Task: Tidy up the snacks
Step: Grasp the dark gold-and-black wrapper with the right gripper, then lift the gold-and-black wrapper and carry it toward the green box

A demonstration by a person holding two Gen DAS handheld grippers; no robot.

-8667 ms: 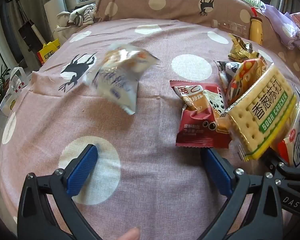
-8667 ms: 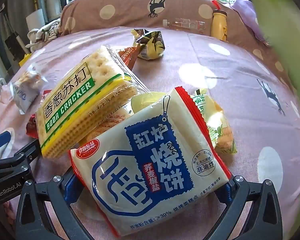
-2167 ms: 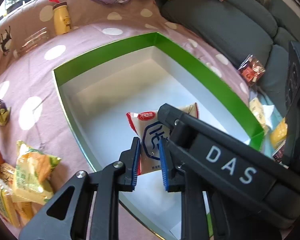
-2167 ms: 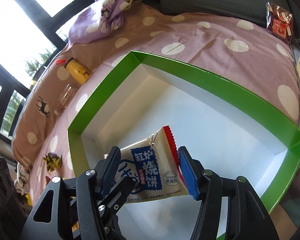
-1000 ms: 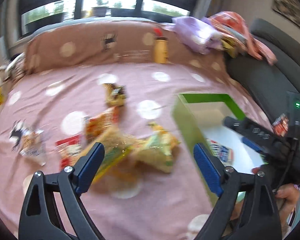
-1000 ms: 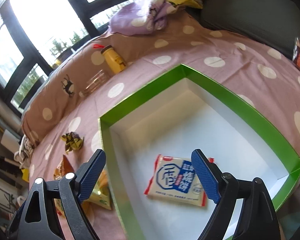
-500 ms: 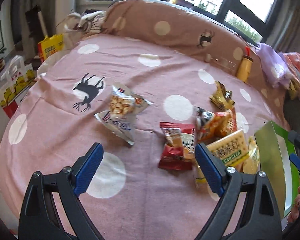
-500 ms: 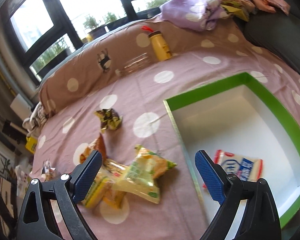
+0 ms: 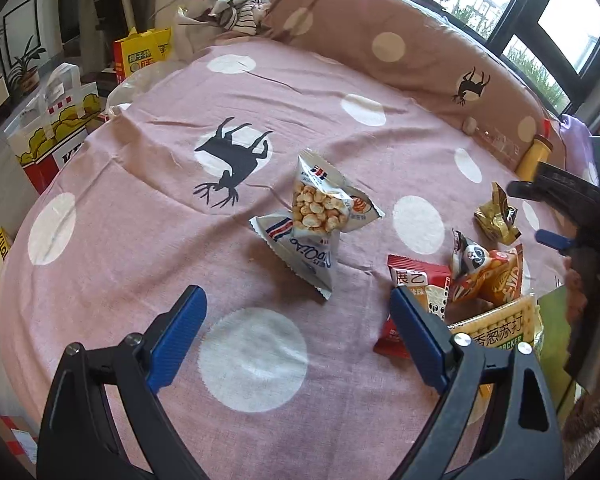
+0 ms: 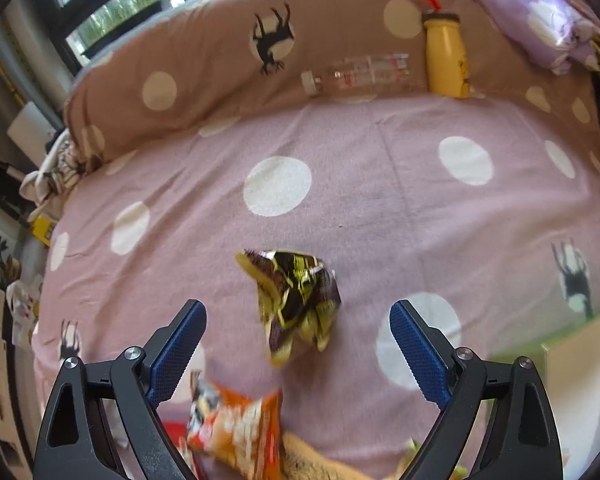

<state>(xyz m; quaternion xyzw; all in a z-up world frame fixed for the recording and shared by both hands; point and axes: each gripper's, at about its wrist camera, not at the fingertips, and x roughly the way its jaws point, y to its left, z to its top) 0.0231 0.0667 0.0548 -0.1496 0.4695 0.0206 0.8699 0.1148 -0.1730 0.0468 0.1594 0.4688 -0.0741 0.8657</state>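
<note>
My left gripper (image 9: 296, 304) is open and empty, low over the pink dotted bedspread, with a white peanut snack bag (image 9: 320, 228) lying just beyond its fingertips. To its right lie a red snack pack (image 9: 416, 284), an orange bag (image 9: 492, 276), a soda cracker pack (image 9: 500, 332) and a gold-black bag (image 9: 496, 216). My right gripper (image 10: 298, 316) is open and empty, with the gold-black bag (image 10: 296, 300) lying between and just beyond its fingers. The orange bag (image 10: 240, 428) lies below it. A corner of the green box (image 10: 560, 352) shows at the right.
A yellow bottle (image 10: 446, 56) and a clear plastic bottle (image 10: 360, 74) lie against the brown bolster (image 10: 204, 68) at the back. Paper bags (image 9: 56, 120) stand on the floor off the bed's left edge. The right gripper's body (image 9: 568, 200) shows in the left wrist view.
Both grippers have left the green box and swung back over the snack pile. The left has come down toward the peanut bag, the right toward the gold-black bag. Both stay open.
</note>
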